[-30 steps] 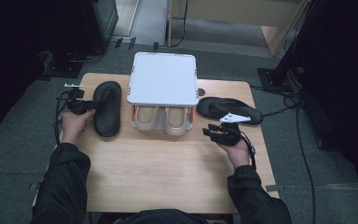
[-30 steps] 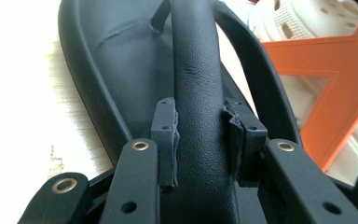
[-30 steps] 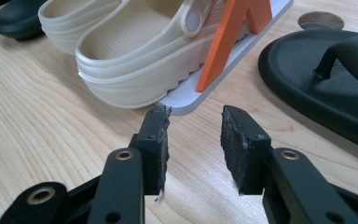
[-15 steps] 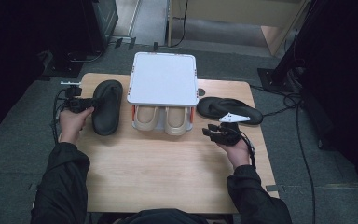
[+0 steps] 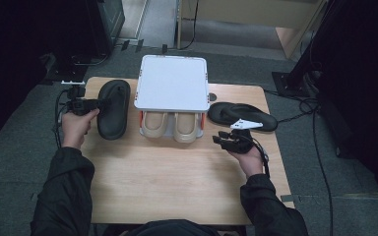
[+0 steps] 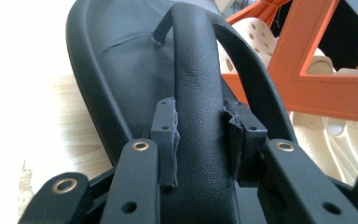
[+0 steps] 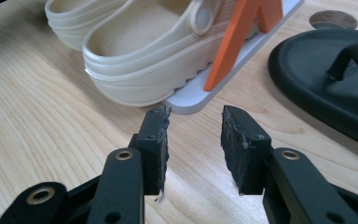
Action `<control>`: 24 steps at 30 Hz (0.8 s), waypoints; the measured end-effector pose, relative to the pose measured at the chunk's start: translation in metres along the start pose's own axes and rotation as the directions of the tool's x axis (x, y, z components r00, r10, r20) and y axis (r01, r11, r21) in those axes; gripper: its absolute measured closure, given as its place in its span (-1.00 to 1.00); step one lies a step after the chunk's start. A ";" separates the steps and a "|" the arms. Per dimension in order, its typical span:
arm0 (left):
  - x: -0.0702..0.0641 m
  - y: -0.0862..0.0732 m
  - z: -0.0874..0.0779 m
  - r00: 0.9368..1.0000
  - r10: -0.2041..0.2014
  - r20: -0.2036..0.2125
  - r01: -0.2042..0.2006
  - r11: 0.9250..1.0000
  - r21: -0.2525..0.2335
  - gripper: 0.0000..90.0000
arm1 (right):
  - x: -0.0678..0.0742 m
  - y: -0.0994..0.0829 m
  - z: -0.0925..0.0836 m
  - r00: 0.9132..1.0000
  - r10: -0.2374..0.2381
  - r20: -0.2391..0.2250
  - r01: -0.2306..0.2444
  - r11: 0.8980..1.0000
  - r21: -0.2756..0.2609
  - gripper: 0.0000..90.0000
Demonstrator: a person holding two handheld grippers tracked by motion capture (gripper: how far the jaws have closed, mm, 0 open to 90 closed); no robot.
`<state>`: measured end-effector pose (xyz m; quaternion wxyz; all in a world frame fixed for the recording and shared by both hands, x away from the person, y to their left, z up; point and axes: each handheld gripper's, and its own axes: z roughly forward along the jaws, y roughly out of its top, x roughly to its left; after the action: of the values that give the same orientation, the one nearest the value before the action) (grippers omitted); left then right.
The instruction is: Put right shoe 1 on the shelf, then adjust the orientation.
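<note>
The black sandal (image 5: 112, 109) sits at the left of the tabletop (image 5: 177, 182), beside the white rack (image 5: 172, 82). The left gripper (image 6: 199, 135) has its fingers clamped on the sandal's strap. The right gripper (image 7: 195, 140) hovers with fingers apart, holding nothing, near the cream clogs (image 7: 140, 60) and the second sandal (image 7: 326, 79).

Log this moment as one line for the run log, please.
left gripper: shut on strap of left black sandal | right gripper: open above table, empty | cream clogs under white rack | right black sandal untouched
</note>
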<state>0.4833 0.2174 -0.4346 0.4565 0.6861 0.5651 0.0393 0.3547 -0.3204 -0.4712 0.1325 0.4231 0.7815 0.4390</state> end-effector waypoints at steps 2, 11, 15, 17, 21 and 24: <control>-0.001 0.003 0.000 1.000 0.002 0.001 -0.002 1.000 0.000 0.51 | 0.001 0.000 0.000 1.000 -0.001 -0.002 0.001 1.000 -0.001 0.37; -0.014 0.023 -0.004 1.000 0.010 -0.013 -0.010 1.000 0.000 0.51 | 0.003 0.001 0.002 1.000 -0.008 -0.005 0.008 1.000 0.004 0.37; -0.017 0.030 -0.006 1.000 0.010 -0.013 -0.010 1.000 -0.002 0.51 | 0.003 0.001 0.002 1.000 -0.008 -0.005 0.008 1.000 0.009 0.37; -0.020 0.033 -0.008 1.000 0.008 -0.015 -0.008 1.000 -0.010 0.51 | 0.003 0.001 0.002 1.000 -0.009 -0.007 0.009 1.000 0.009 0.37; -0.024 0.039 -0.010 1.000 0.010 -0.007 -0.010 1.000 -0.010 0.51 | 0.003 0.001 0.003 1.000 -0.012 -0.010 0.012 1.000 0.011 0.37; -0.028 0.043 -0.010 1.000 0.019 -0.015 -0.019 1.000 -0.005 0.51 | 0.003 0.002 0.003 1.000 -0.011 -0.010 0.011 1.000 0.009 0.37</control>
<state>0.4995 0.2029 -0.3867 0.4537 0.6901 0.5617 0.0501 0.3555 -0.3163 -0.4711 0.1292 0.4171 0.7866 0.4366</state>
